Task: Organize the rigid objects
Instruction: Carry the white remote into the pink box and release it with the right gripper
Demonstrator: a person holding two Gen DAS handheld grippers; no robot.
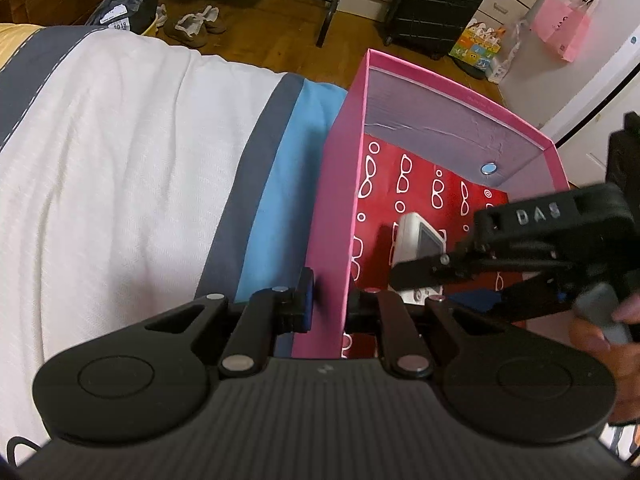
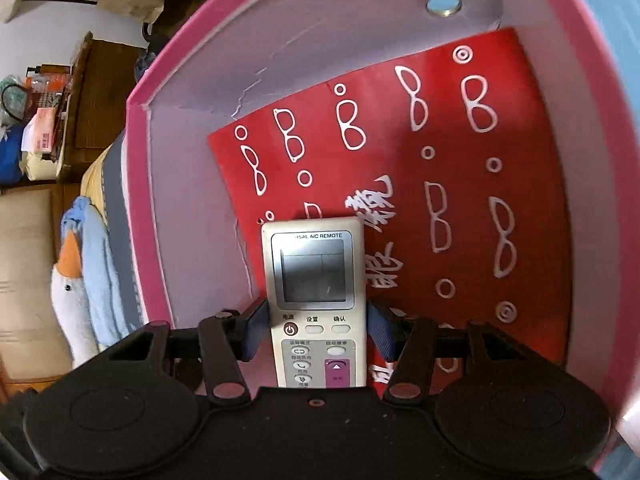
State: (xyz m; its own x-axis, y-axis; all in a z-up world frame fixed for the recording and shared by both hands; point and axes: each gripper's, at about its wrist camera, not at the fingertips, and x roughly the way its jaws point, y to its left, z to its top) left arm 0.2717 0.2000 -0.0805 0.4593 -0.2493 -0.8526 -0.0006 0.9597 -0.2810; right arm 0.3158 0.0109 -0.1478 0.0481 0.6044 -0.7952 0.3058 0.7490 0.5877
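Box on the bed, remote inside

The box [image 1: 334, 208] sits on the bed [image 1: 120, 160]. The remote [image 2: 316, 300] is in the box, on a flat bag [image 2: 472, 200], between the right gripper's [image 2: 316, 334] fingers [image 2: 256, 328].

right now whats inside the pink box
The pink box holds a red glasses-print sheet and the AC remote, gripped by the right gripper. Beneath them is hidden.

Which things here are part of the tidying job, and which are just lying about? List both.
Job:
remote, in the right hand-held gripper
pink box, wall clamped by the left hand-held gripper
red bag in the box

Lying about:
suitcase
shoes
pink bag
plush goose
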